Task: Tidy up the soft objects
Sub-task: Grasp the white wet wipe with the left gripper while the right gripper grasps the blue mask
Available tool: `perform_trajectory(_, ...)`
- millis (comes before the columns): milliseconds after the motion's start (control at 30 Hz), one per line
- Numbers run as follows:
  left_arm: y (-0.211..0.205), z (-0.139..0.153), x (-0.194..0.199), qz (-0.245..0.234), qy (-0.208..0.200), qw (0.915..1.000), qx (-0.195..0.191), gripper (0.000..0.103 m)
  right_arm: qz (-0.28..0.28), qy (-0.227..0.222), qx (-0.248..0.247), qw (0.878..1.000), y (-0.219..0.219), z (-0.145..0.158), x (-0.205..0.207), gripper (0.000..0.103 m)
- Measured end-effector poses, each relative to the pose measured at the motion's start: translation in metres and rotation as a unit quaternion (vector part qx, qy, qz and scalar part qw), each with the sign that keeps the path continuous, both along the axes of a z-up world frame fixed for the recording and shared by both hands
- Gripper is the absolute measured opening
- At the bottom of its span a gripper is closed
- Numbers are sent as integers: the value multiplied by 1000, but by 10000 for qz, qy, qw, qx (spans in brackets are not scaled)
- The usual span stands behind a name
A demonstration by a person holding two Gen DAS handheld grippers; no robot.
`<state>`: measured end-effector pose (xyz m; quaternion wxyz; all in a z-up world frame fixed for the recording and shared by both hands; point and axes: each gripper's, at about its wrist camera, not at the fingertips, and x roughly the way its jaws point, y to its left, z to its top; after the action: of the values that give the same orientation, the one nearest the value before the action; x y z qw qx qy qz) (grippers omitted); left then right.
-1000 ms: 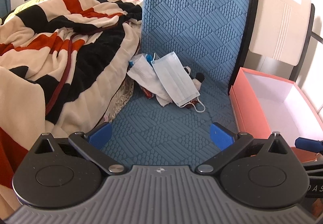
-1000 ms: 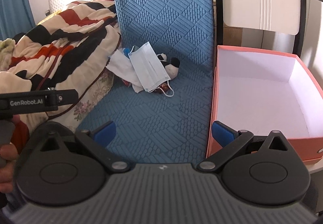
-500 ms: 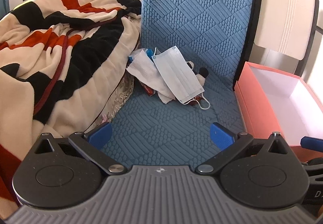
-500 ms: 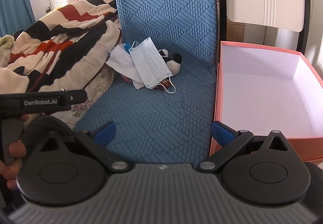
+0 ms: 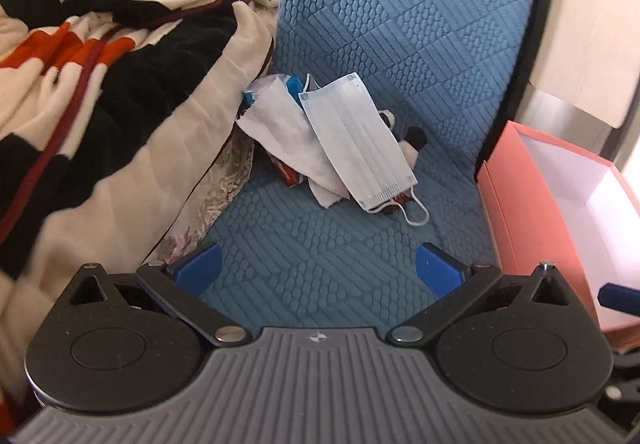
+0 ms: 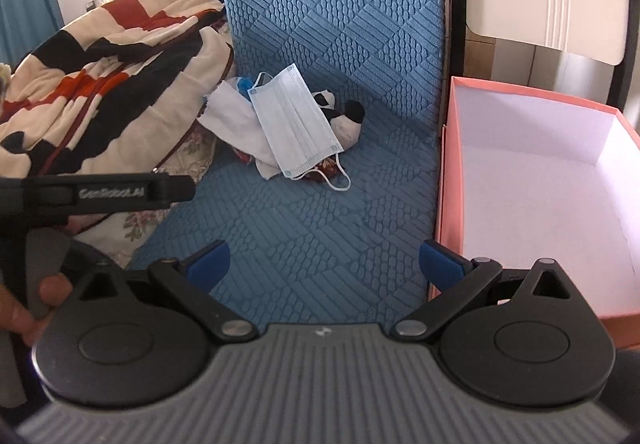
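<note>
Both grippers, left [image 5: 318, 264] and right [image 6: 324, 260], spread wide and empty above the blue mat [image 5: 320, 268]. Ahead, at the mat's fold: mask [image 5: 356, 140] atop tissue [image 5: 288, 136] and a plush [image 6: 344, 116], beside the blanket [image 5: 100, 84]. Pink box [image 6: 540, 180] just right of the mat.

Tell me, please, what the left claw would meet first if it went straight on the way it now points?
Probably the face mask on top of the small pile. The open left claw has only bare blue quilted cover between it and the pile, though depth is hard to judge.
</note>
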<state>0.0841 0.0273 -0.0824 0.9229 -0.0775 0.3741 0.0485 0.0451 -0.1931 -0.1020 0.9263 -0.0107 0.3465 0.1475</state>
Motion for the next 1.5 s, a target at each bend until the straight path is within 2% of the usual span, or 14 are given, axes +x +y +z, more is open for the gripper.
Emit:
perform_trajectory(233, 1, -17, 41, 18, 86, 10000, -26, 103, 142, -72, -202, 9997, 8, -4, 25, 103)
perform_trajectory(333, -2, -23, 59, -15, 124, 9999, 48, 103, 205, -70, -276, 9994, 11, -7, 37, 99)
perform_trajectory(467, -2, -27, 79, -55, 136, 9999, -53, 103, 231, -102, -219, 9994, 13, -10, 50, 96)
perform_trajectory(567, 1, -33, 98, 71, 130, 9999, 32, 103, 125, -145, -289, 9994, 16, -13, 62, 94)
perform_trajectory(733, 4, -42, 126, 78, 163, 9998, -112, 103, 97, -201, -351, 9991, 20, -18, 81, 90)
perform_trajectory(833, 4, -47, 138, -84, 181, 9998, -92, 103, 162, -152, -253, 9994, 23, -20, 94, 89)
perform_trajectory(900, 4, -52, 143, -154, 86, 9998, -133, 103, 237, -203, -333, 9990, 28, -23, 100, 84)
perform_trajectory(1067, 13, -76, 151, 57, 114, 9981, -604, 103, 276, -123, -444, 9986, 37, -35, 114, 72)
perform_trajectory(1200, 18, -85, 158, -34, 189, 9960, -872, 103, 239, -137, -504, 9983, 39, -40, 123, 67)
perform_trajectory(1267, 20, -90, 162, -160, 272, 9953, -919, 103, 157, -188, -576, 9980, 39, -43, 130, 51)
perform_trajectory(1367, 28, -101, 168, -117, 419, 9916, -1219, 97, 166, -284, -477, 9983, 38, -47, 138, 38)
perform_trajectory(1500, 33, -109, 178, -125, 590, 9843, -1657, 86, 228, -255, -462, 9983, 41, -55, 153, 38)
